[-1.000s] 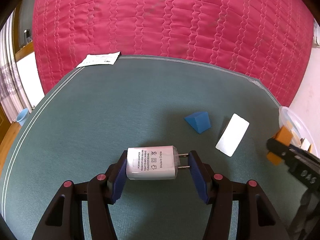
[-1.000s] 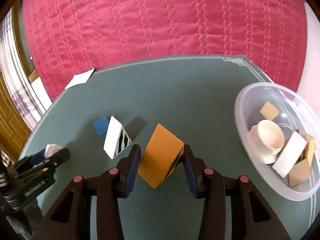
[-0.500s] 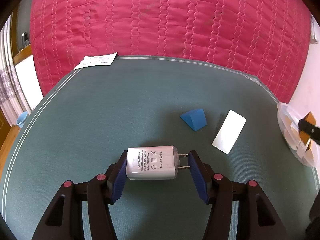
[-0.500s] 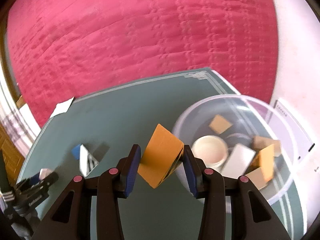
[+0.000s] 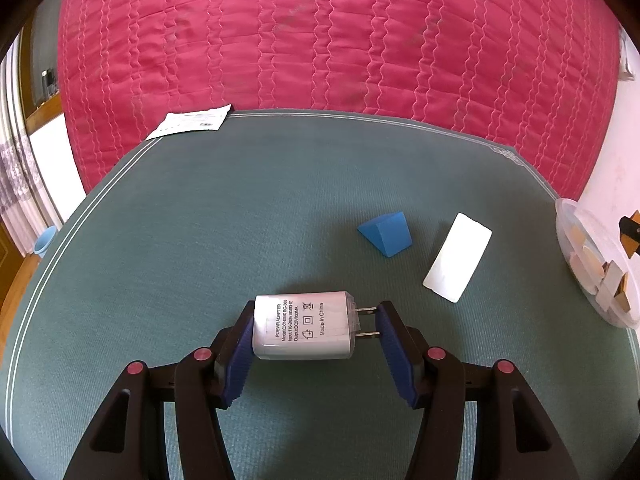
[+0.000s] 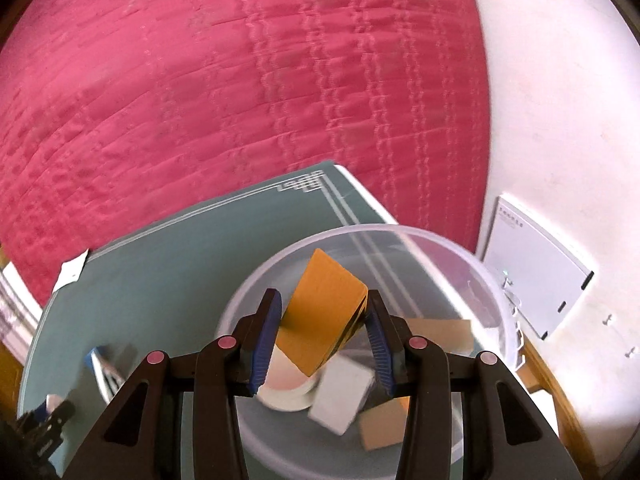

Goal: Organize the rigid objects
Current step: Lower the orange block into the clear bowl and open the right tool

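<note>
My left gripper (image 5: 316, 338) is shut on a white power adapter (image 5: 303, 325), one pad on its body and the other on its two prongs, just over the green mat (image 5: 200, 240). A blue wedge (image 5: 387, 232) and a white flat block (image 5: 458, 258) lie on the mat beyond it. My right gripper (image 6: 325, 334) is shut on an orange block (image 6: 323, 312) with black stripes, held above the clear plastic bowl (image 6: 496, 320). That bowl holds a white cup (image 6: 286, 394), a white block (image 6: 342, 396) and tan blocks (image 6: 384, 424).
A red quilted bed (image 5: 320, 48) rises behind the mat. A paper slip (image 5: 192, 122) lies at the mat's far left corner. The bowl (image 5: 592, 264) sits at the mat's right edge. A white panel (image 6: 532, 276) leans on the wall at the right.
My right gripper carried the orange block rightward from over the mat to above the bowl. The left gripper and its adapter stayed still.
</note>
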The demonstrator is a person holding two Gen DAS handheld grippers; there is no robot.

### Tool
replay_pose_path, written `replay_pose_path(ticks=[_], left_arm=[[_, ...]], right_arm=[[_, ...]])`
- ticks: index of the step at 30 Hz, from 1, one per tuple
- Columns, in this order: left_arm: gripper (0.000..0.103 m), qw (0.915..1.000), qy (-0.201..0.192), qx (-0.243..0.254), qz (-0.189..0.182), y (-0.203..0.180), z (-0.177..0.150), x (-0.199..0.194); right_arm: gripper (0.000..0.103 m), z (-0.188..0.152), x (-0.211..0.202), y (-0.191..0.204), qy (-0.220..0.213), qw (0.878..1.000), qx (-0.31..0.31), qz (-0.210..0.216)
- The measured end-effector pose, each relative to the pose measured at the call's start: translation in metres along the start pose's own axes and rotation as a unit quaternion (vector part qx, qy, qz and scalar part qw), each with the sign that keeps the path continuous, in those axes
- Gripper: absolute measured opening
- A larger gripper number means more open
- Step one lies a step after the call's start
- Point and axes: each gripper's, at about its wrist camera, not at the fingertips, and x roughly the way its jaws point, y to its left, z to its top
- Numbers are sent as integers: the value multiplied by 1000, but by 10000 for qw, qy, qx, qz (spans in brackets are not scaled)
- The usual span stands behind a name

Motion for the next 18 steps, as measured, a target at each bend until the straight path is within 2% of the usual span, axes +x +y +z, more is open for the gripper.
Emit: replay_pose_path(ticks=[6, 18], left_arm=[[61, 10000, 0, 4, -2, 0, 0, 0], [61, 10000, -33, 64, 23, -3, 0, 0]], right_arm=[[49, 5, 9, -21, -41, 9996, 259, -118], [49, -20, -9, -53, -103, 9988, 364, -319]])
